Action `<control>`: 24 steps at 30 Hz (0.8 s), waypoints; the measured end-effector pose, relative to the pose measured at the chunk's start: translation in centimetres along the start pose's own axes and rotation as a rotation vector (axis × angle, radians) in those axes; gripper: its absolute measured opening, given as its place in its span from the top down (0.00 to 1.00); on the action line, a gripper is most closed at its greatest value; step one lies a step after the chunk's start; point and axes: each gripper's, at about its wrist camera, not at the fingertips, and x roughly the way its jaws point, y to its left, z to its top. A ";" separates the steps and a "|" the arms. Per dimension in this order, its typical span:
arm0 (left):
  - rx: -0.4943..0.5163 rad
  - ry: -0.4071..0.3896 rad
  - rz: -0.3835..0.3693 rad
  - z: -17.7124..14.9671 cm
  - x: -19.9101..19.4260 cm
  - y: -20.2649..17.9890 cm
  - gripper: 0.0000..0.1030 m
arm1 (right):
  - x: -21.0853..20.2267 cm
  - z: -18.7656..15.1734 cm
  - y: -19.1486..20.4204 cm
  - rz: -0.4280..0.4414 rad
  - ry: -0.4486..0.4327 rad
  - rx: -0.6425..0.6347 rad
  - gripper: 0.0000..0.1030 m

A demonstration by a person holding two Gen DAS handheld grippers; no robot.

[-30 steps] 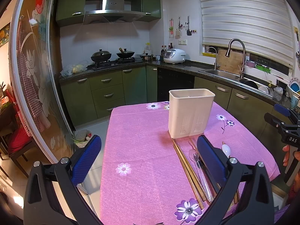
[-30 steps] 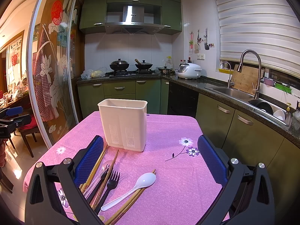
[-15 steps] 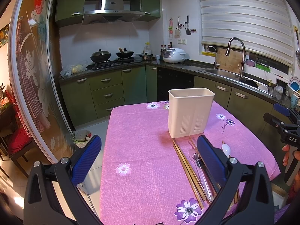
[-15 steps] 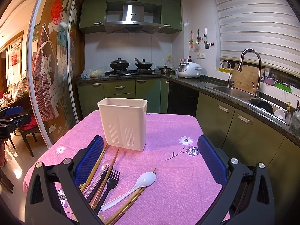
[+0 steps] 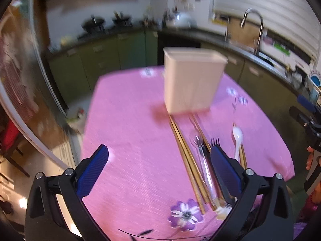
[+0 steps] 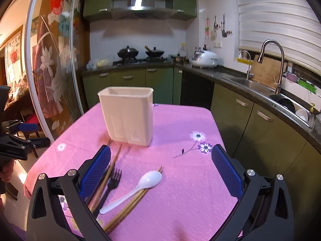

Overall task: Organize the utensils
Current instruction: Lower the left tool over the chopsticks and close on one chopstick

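**Nothing picked up yet**

Stood far on the pink tablecloth (image 6: 190,180): empty white holder (image 6: 128,114). Lay near, in front of it: chopsticks (image 5: 186,152), black fork (image 6: 112,180), white spoon (image 6: 140,184). Hovered wide open, holding nothing: left gripper (image 5: 160,170), right gripper (image 6: 160,172). Probably next: lowering onto one utensil, closing.

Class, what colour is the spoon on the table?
White. The spoon shows best in the right wrist view.

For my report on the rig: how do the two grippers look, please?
Both are alike. The left gripper and the right gripper have black plastic frames with silver bolts, and two long fingers faced with blue textured pads. No cables or sleeves show.
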 end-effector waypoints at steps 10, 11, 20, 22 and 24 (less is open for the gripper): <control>0.011 0.329 -0.102 1.0 6.3 -4.6 0.27 | 2.6 -0.7 -2.0 -0.001 0.141 0.076 0.04; 0.013 0.344 -0.104 1.0 6.8 -4.8 0.29 | 2.8 -0.8 -2.0 0.001 0.147 0.074 0.04; -0.041 0.471 -0.071 1.3 10.8 -4.5 0.60 | 3.3 -1.1 -1.4 0.022 0.158 0.063 0.04; -0.051 0.479 -0.063 1.5 11.2 -4.2 0.60 | 3.4 -1.1 -1.4 0.025 0.161 0.066 0.04; -0.062 0.482 -0.051 1.7 11.7 -3.8 0.60 | 3.6 -1.2 -1.3 0.027 0.164 0.067 0.04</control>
